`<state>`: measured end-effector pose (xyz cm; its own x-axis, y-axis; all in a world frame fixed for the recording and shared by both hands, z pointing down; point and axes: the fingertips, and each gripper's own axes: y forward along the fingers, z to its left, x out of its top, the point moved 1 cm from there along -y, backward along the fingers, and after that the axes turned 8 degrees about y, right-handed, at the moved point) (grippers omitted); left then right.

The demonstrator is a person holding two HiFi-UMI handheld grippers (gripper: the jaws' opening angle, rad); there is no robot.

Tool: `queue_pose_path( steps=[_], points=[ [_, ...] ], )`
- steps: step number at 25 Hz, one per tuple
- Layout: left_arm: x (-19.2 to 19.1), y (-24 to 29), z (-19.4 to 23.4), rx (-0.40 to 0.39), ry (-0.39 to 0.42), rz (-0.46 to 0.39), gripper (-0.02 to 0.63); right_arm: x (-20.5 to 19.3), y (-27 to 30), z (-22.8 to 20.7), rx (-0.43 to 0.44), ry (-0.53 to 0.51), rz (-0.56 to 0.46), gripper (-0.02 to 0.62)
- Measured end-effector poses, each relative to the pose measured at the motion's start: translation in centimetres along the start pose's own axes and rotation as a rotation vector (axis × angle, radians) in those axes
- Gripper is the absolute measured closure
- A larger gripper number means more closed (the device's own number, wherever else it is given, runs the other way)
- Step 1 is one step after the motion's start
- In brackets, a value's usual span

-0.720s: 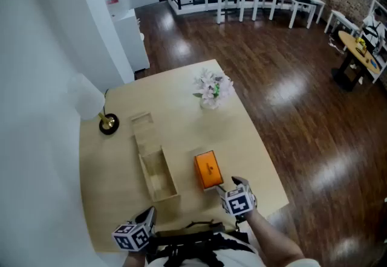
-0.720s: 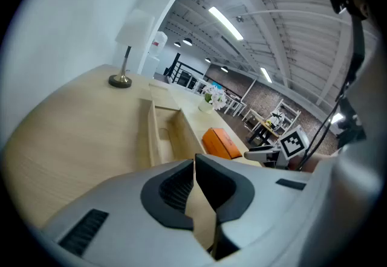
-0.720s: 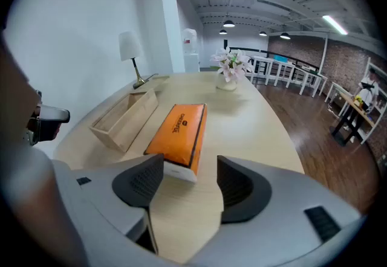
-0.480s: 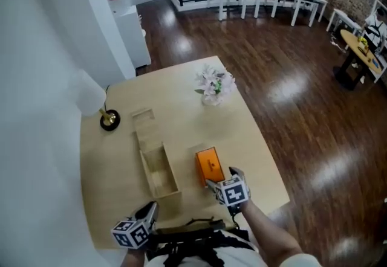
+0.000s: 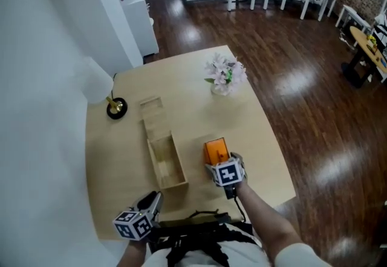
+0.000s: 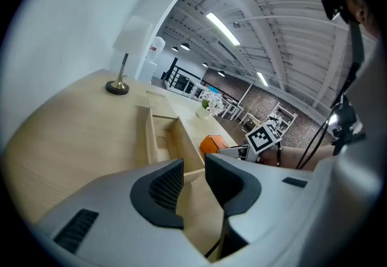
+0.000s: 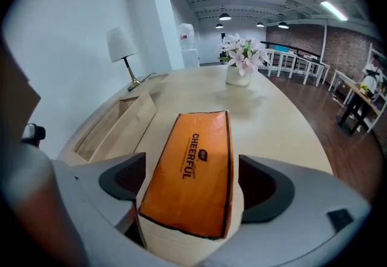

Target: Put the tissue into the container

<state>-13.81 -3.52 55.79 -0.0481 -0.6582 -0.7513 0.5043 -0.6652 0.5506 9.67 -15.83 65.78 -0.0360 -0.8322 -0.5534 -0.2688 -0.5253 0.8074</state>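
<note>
An orange tissue pack (image 5: 216,150) lies flat on the wooden table, to the right of an open, empty wooden box (image 5: 172,186). My right gripper (image 5: 219,161) is open and set over the pack's near end. In the right gripper view the pack (image 7: 196,157) fills the space between the two wide-set jaws; I cannot tell whether the pads touch its sides. My left gripper (image 5: 152,200) hovers at the table's front edge, just before the box (image 6: 172,139). Its jaws are nearly together with nothing between them (image 6: 193,181).
The box's lid (image 5: 151,113) lies flat at its far end. A lamp with a brass base (image 5: 116,107) stands at the far left by the white wall. A vase of flowers (image 5: 225,75) stands at the far right. Dark wood floor lies beyond the table's right edge (image 5: 275,139).
My right gripper has moved forward and left from beside the pack's near end, so the pack now lies between its jaws. The left gripper has stayed put.
</note>
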Motion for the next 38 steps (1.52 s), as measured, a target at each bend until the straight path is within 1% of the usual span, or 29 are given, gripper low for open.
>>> queue_pose_path(
  steps=[4,6,8,10,13,17,20,26,30,33,38],
  points=[
    [-0.1,-0.1,0.1,-0.002,-0.005,0.007,0.506,-1.7,1.8,-0.6,-0.046,0.0,0.095,0.12],
    [-0.1,-0.1,0.0,-0.011,-0.011,0.008,0.508,-2.6,2.2,-0.5,-0.037,0.037,0.13,0.12],
    [-0.1,-0.2,0.0,-0.017,-0.017,0.008,0.508,-3.1,2.6,-0.1,-0.01,0.057,0.141,0.12],
    [-0.2,-0.2,0.0,-0.019,-0.019,0.004,0.508,-2.8,2.8,0.0,0.005,0.043,0.12,0.12],
    [0.0,0.0,-0.1,-0.029,-0.014,-0.011,0.508,-1.9,2.6,-0.9,-0.01,0.027,0.087,0.126],
    [0.2,0.0,0.1,-0.036,-0.015,-0.013,0.508,-1.9,2.0,-0.9,-0.015,0.072,0.093,0.151],
    [0.1,-0.2,0.3,-0.037,-0.026,-0.016,0.508,-1.1,1.4,-0.8,-0.01,0.074,0.051,0.158],
    [0.3,-0.7,0.5,-0.037,-0.039,-0.038,0.508,0.6,-0.3,0.1,0.013,0.097,0.013,0.162],
    [0.7,-1.1,1.1,-0.035,-0.046,-0.057,0.508,2.9,-1.5,2.1,0.047,0.107,-0.04,0.163],
    [0.9,-1.4,1.5,-0.036,-0.049,-0.071,0.507,4.6,-2.5,4.4,0.077,0.092,-0.082,0.164],
    [1.0,-2.0,2.3,-0.043,-0.056,-0.082,0.508,6.3,-3.4,8.6,0.13,0.069,-0.114,0.164]
  ],
)
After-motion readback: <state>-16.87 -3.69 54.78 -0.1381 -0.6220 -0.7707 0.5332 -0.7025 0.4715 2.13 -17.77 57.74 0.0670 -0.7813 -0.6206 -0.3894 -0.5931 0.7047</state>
